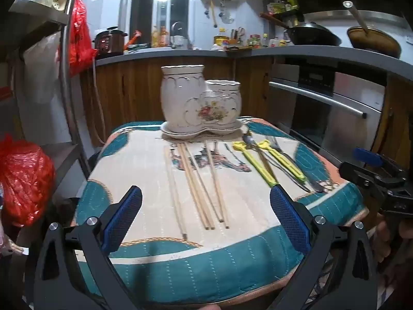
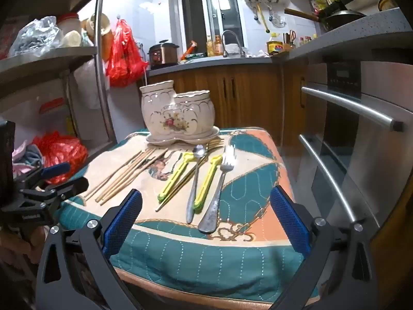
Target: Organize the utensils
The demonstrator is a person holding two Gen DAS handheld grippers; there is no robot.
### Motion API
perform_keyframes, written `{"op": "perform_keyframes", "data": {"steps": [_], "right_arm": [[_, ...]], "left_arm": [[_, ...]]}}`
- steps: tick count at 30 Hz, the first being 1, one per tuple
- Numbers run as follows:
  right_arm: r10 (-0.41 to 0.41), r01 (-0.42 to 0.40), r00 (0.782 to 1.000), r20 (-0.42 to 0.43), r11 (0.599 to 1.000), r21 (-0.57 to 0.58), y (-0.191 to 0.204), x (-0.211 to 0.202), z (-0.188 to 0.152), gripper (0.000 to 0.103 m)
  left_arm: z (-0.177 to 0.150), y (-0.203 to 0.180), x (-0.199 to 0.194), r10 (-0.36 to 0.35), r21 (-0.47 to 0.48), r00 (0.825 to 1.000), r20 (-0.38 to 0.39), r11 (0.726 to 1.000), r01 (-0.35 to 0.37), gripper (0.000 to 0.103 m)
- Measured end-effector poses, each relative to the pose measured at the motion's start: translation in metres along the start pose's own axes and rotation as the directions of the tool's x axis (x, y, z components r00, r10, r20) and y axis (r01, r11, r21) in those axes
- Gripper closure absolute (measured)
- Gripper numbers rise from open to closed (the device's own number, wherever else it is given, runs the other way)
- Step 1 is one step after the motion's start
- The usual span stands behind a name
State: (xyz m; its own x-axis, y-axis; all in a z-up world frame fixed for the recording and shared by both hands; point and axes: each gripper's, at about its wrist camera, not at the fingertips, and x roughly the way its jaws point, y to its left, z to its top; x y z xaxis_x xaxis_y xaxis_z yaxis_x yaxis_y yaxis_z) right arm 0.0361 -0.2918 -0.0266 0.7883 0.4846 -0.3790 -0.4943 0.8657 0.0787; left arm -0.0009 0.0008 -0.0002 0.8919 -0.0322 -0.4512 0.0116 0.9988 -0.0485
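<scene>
A white ceramic two-pot utensil holder with a flower print stands on its saucer at the far side of a quilted cushion. Several wooden chopsticks lie left of centre. To their right lie two yellow-handled utensils, a metal spoon and a fork. My left gripper hovers open over the near ends of the chopsticks. My right gripper hovers open in front of the spoon and fork handles. Neither holds anything.
Metal shelves with red bags stand on the left. An oven with bar handles is close on the right. A wooden cabinet and a counter with a cooker and bottles lie behind.
</scene>
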Motion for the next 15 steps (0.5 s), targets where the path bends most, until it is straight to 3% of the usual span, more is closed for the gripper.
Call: {"op": "perform_keyframes", "data": {"steps": [5,15], "right_arm": [[-0.001,0.001,1.0,0.005,1.0,0.01,-0.004,-0.002,-0.001,0.005],[0.011,-0.011,1.0,0.003,1.0,0.003,0.002,-0.002,0.001,0.005]], "left_arm": [[0.006,0.0,-0.002,-0.036,0.005,0.999,0.027,0.999,0.036,0.005],[-0.004,-0.011,-0.004,-0.014,0.044,1.0,0.027,0.999,0.013,0.005]]}}
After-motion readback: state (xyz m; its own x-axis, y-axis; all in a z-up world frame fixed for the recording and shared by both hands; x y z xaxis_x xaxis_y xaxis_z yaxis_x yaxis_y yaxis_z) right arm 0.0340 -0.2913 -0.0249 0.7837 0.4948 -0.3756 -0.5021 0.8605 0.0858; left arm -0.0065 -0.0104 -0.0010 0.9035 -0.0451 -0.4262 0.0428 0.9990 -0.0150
